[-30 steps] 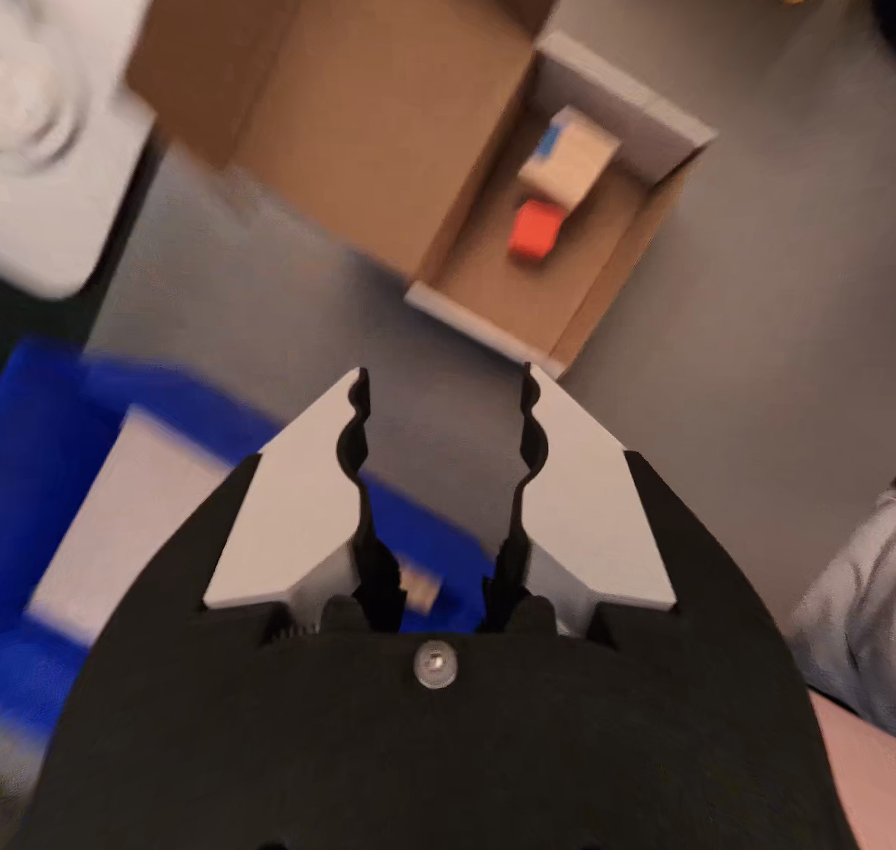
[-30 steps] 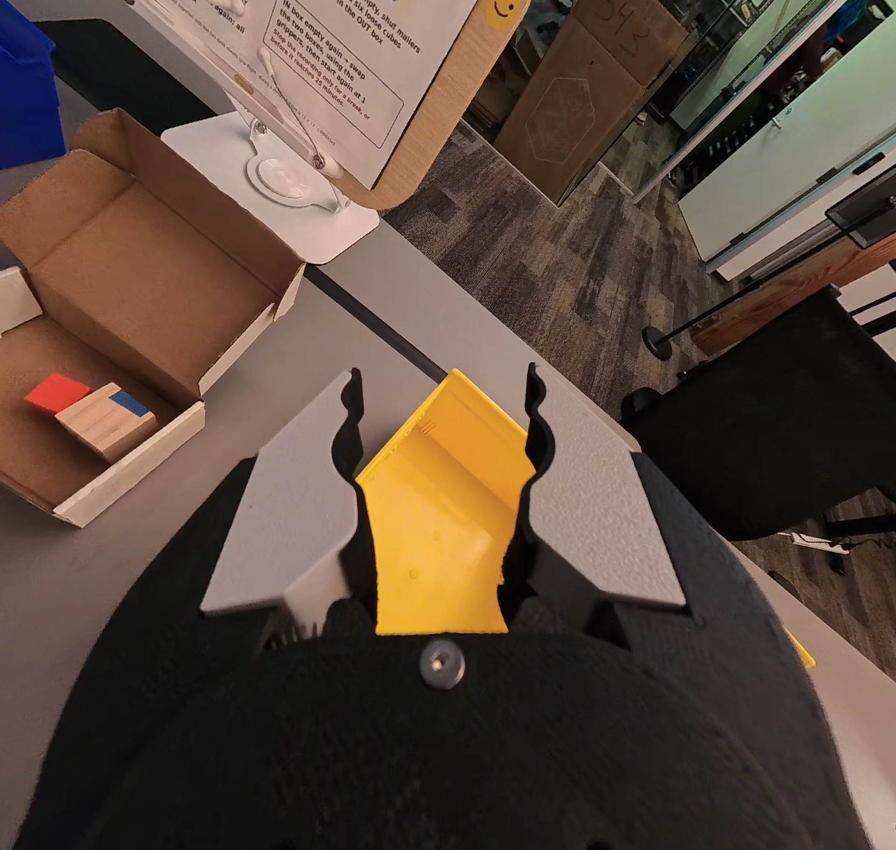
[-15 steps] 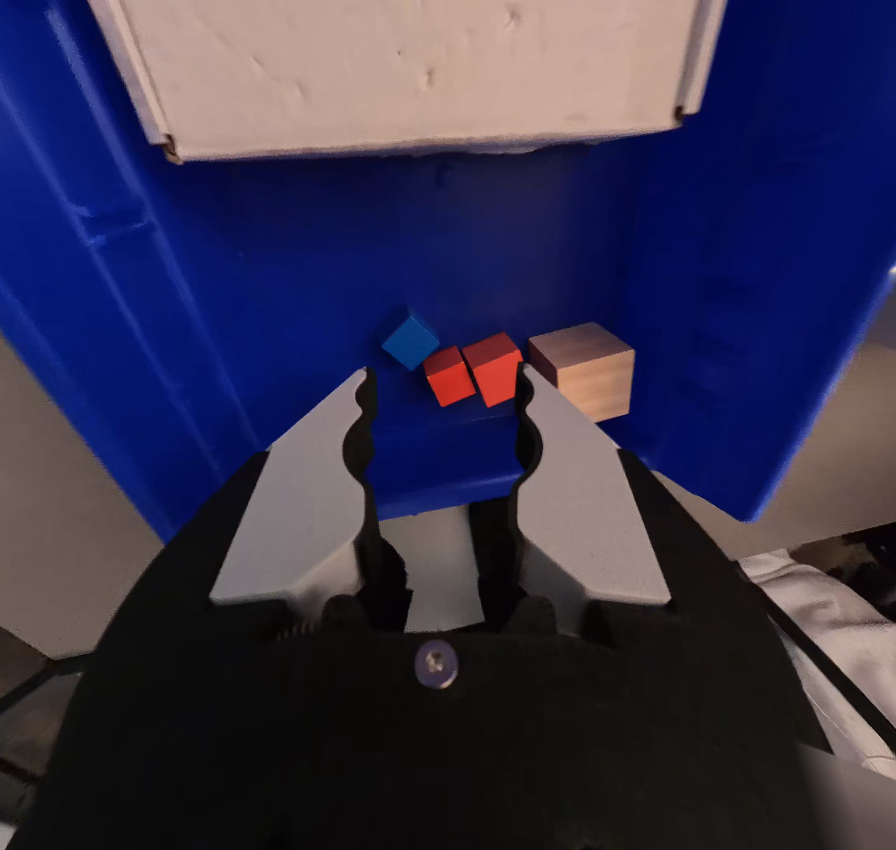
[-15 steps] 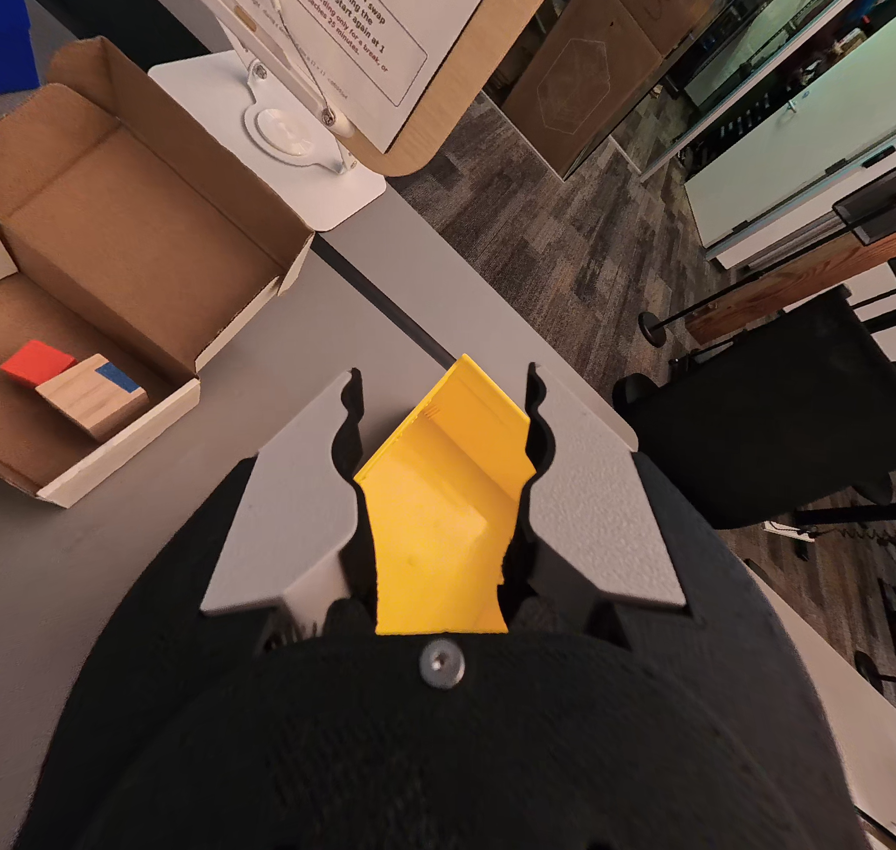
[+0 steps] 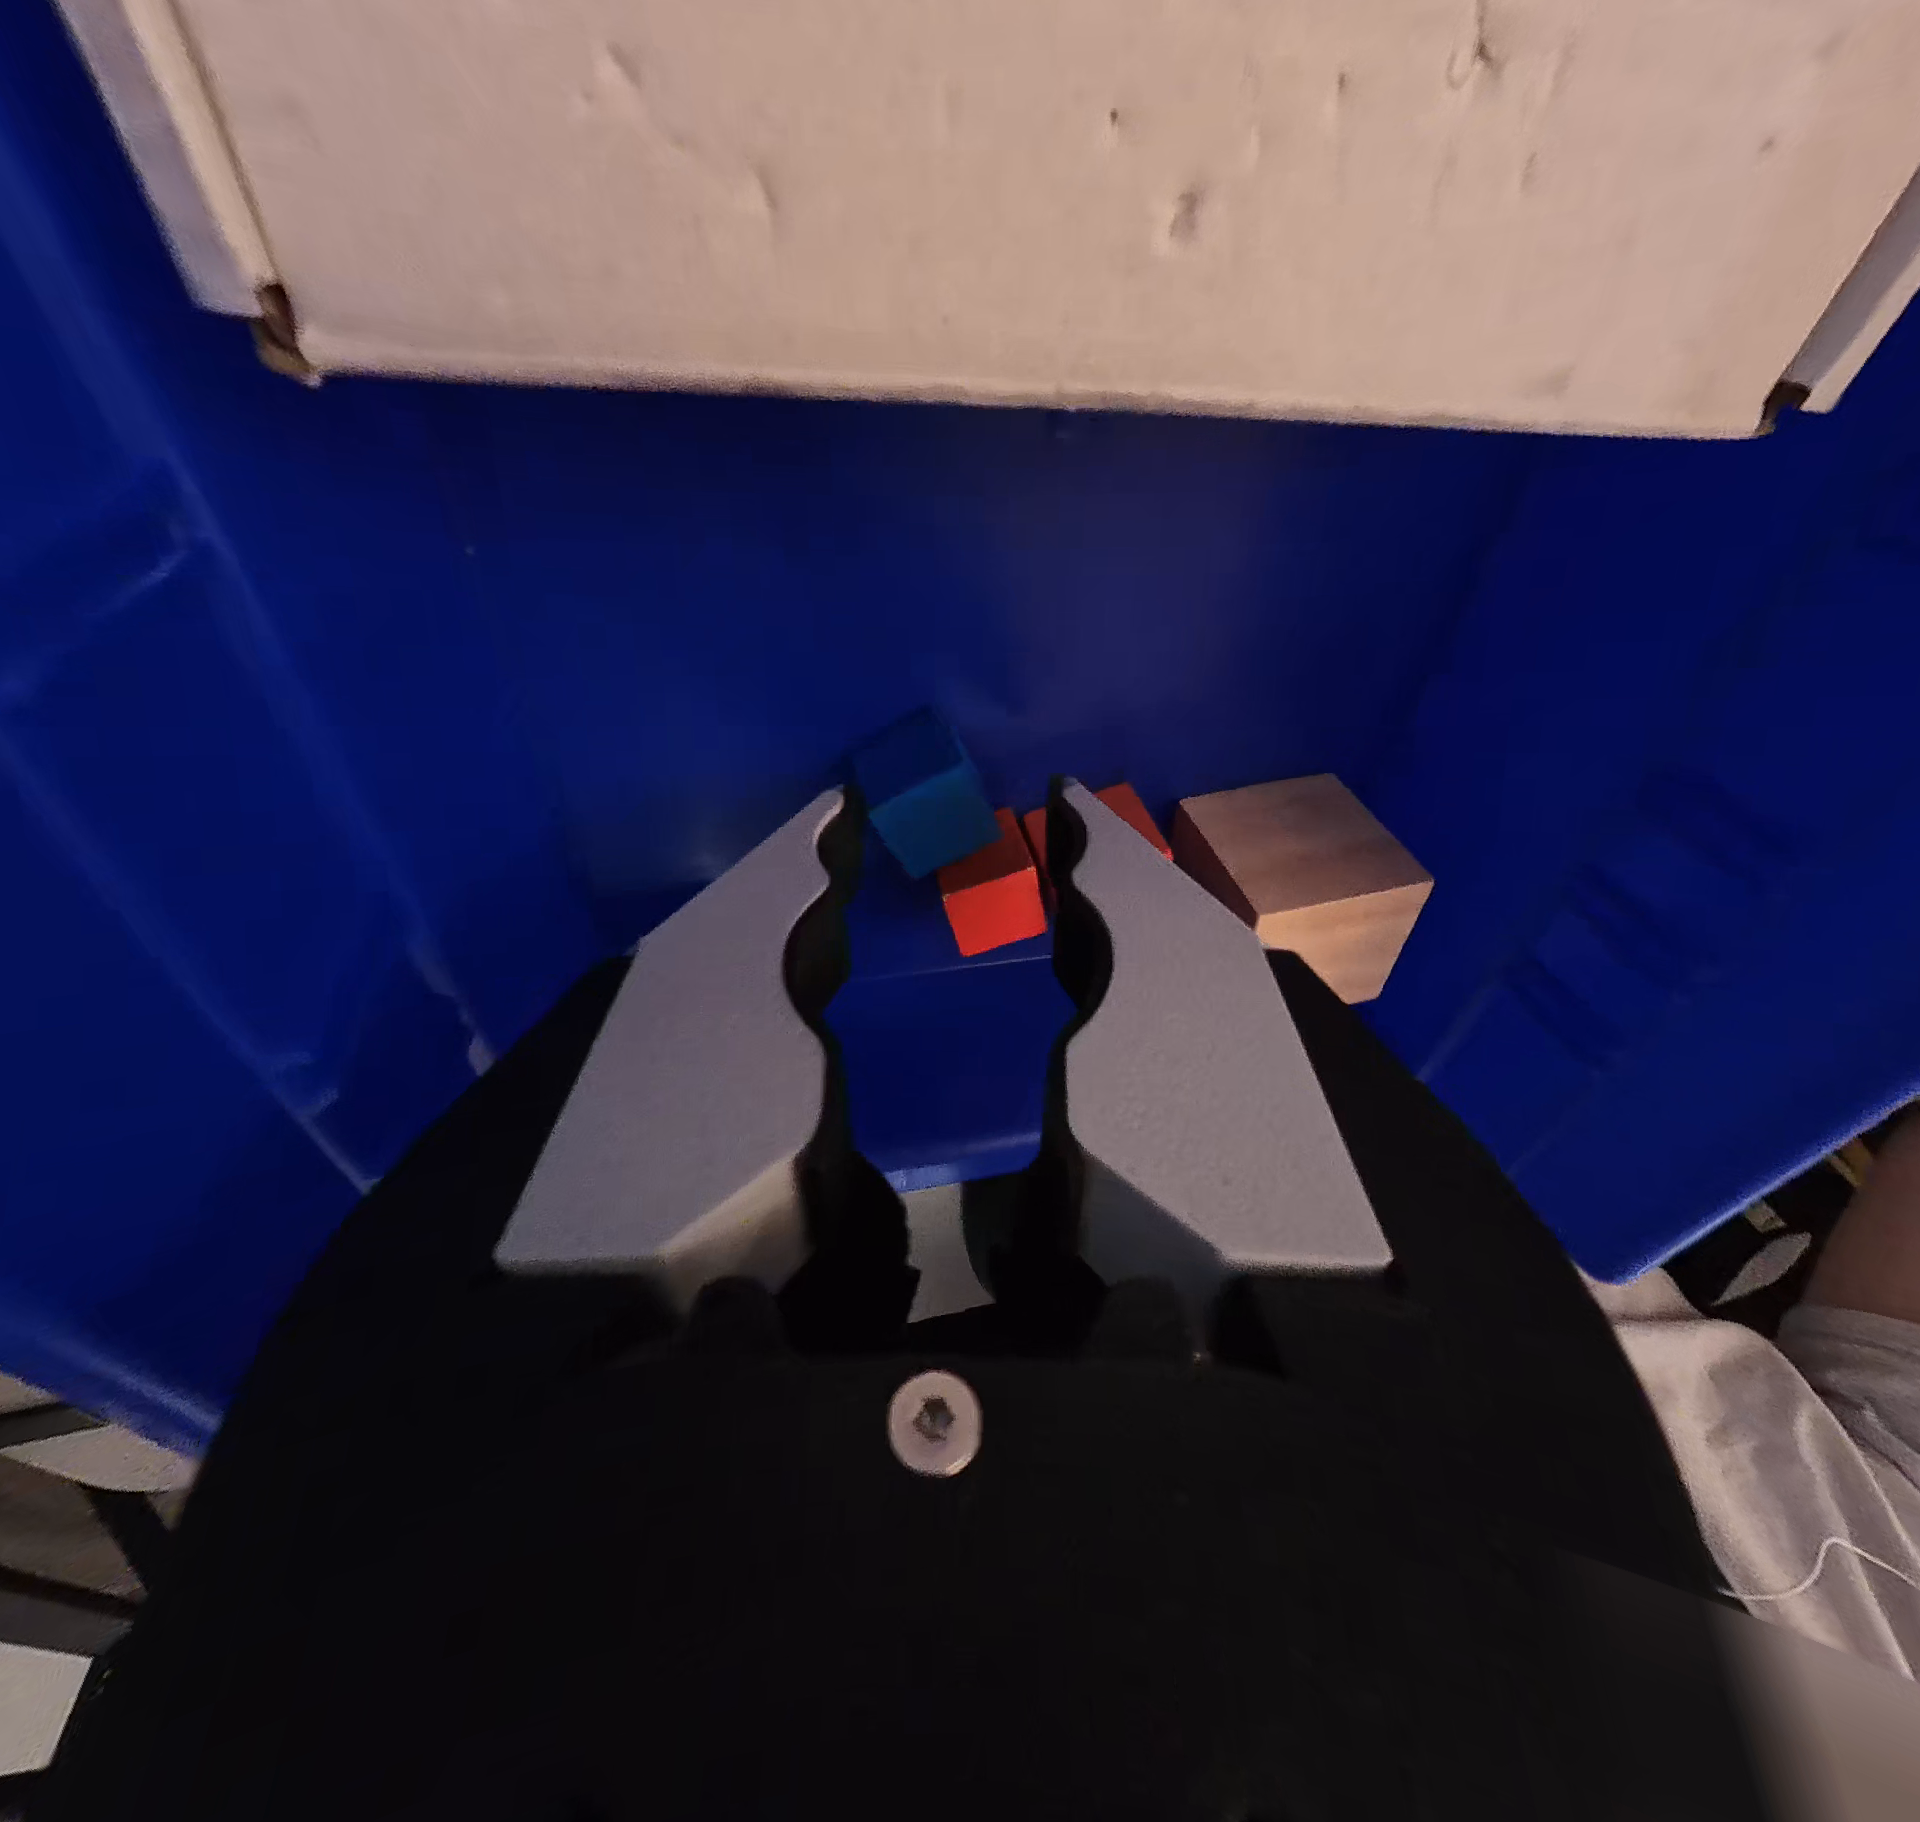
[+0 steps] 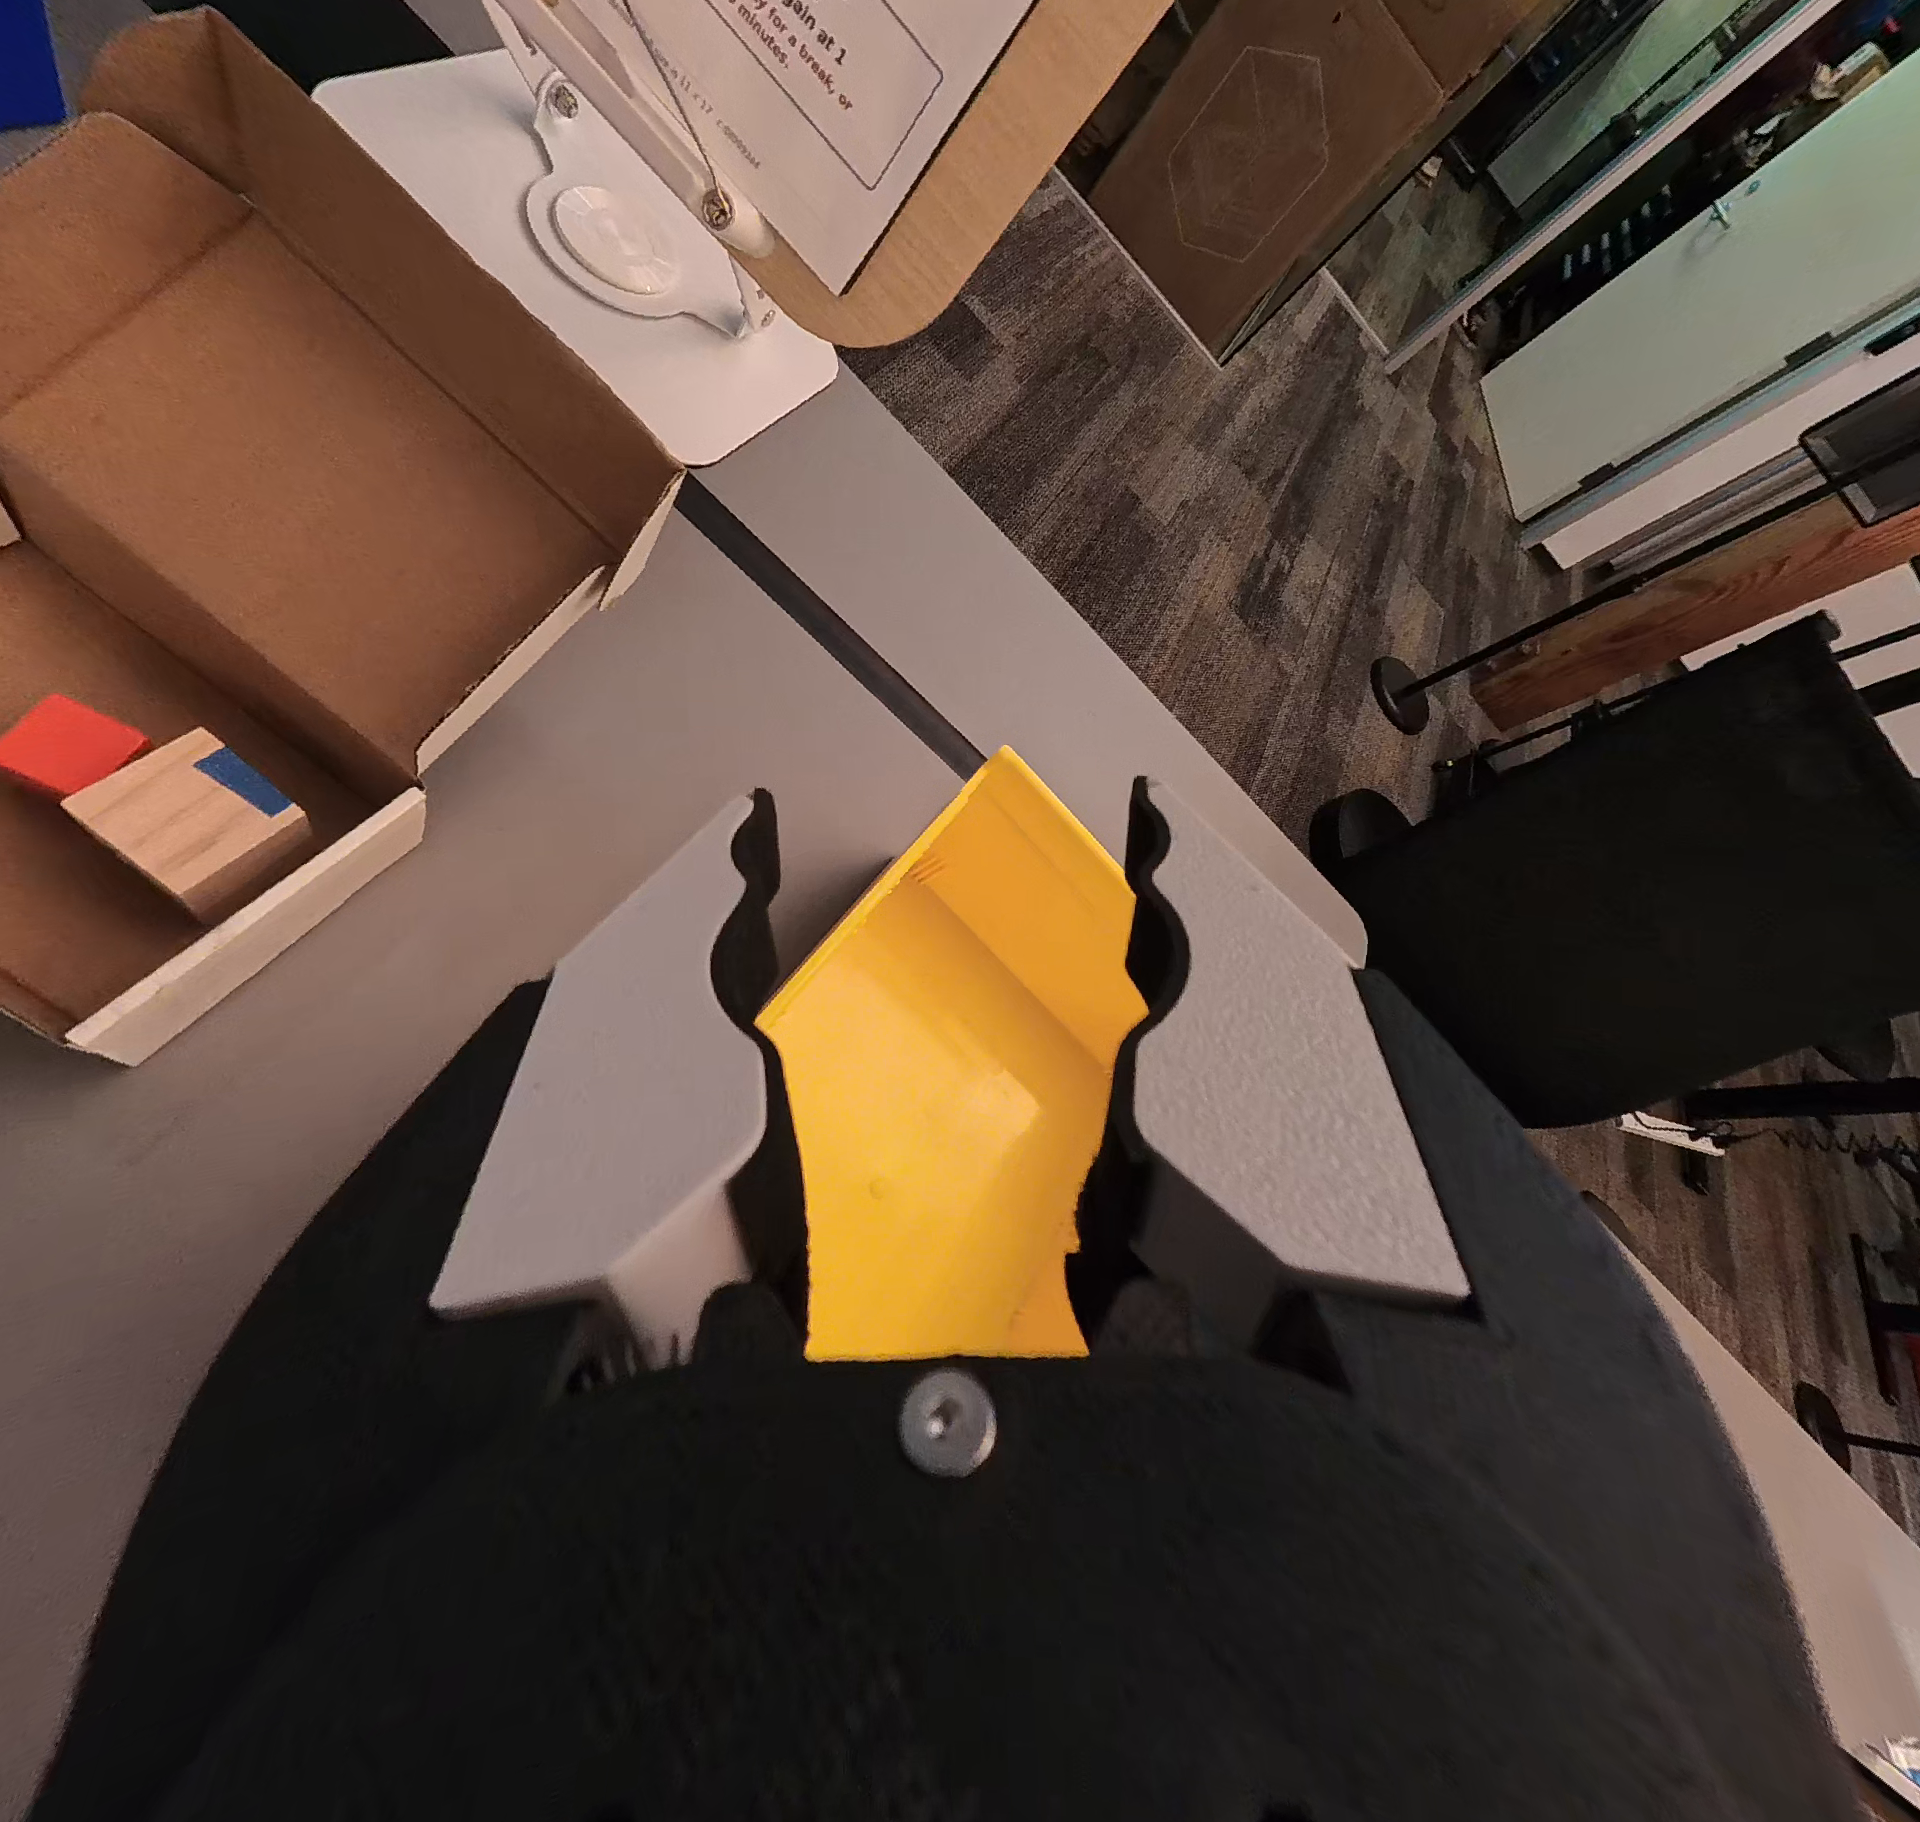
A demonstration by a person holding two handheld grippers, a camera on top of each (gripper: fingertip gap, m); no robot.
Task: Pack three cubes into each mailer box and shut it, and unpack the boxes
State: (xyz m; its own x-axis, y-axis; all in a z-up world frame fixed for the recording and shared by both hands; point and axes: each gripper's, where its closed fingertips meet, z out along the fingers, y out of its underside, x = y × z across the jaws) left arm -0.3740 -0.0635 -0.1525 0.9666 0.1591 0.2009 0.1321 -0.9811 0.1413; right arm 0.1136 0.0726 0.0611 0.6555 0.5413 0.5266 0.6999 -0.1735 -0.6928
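In the open brown cardboard mailer box: two cubes packed, third unpicked; left gripper and right gripper parted, empty.

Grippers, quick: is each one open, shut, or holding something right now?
Left gripper: open, empty, above the small cubes in the blue bin.
Right gripper: open, empty, over the yellow bin.

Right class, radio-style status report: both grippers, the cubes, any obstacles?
Left gripper open, over blue bin's cubes, nearest red cube. Right gripper open, empty, over yellow bin. Open mailer box waiting. Nothing blocking.
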